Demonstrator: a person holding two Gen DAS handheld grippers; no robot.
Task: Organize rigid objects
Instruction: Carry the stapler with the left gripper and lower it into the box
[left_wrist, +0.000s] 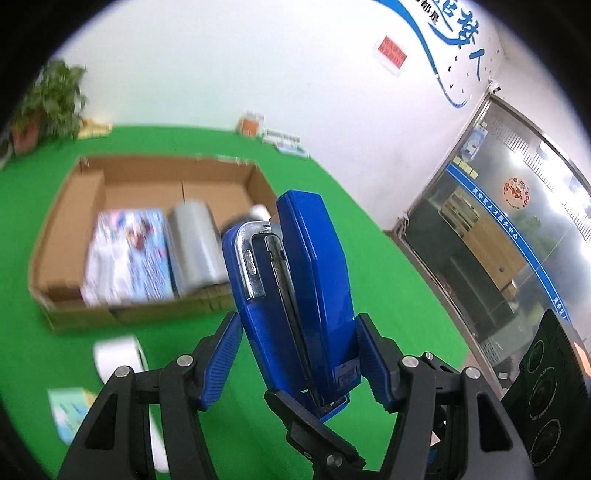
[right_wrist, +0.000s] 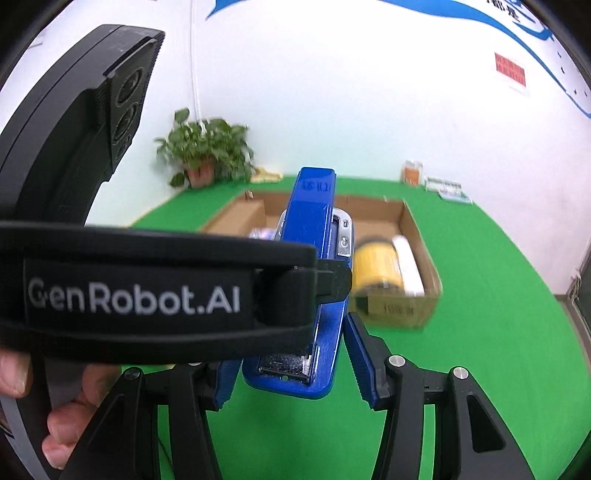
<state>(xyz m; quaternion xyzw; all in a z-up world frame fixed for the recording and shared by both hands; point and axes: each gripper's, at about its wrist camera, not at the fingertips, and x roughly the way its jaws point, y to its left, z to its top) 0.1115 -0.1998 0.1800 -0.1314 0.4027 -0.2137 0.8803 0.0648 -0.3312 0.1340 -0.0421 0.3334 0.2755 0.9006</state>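
**Stapler aloft, box waiting beyond**

Stapler (left_wrist: 314, 280) up in the air, nose pointing away toward the cardboard box (left_wrist: 66, 221), well clear of the green cloth (left_wrist: 351, 229) below. Flanked on both sides by the ribbed blue pads of the left gripper (left_wrist: 297, 332), tips meeting the blue casing on either flank. Reads as a pinch near the hinge end, probably chosen so the long nose leads the way into the box.

Seen from the other side too: right gripper (right_wrist: 290, 354) bracketing the heel of the same stapler, one pad tip just at its edge, the other mostly hidden behind the branded strap (right_wrist: 133, 295) and the left hand (right_wrist: 55, 424). Gripping or merely standing by, impossible to tell. Possibly a hand-over or a steadying hold, judging by the two tools so close together.

Hard glossy blue plastic, wedge-shaped, with a chrome plate along the seam and a dark metal channel inside. Smooth, so grooved pads make sense.

Inside the box: flat printed pack (left_wrist: 125, 254), grey cylinder (left_wrist: 192, 243), yellow roll (right_wrist: 376, 266), all blurred, lying side by side. Corrugated brown walls, low and open-topped. White roll (left_wrist: 118, 354) out on the felt-like cloth, not yet sorted.
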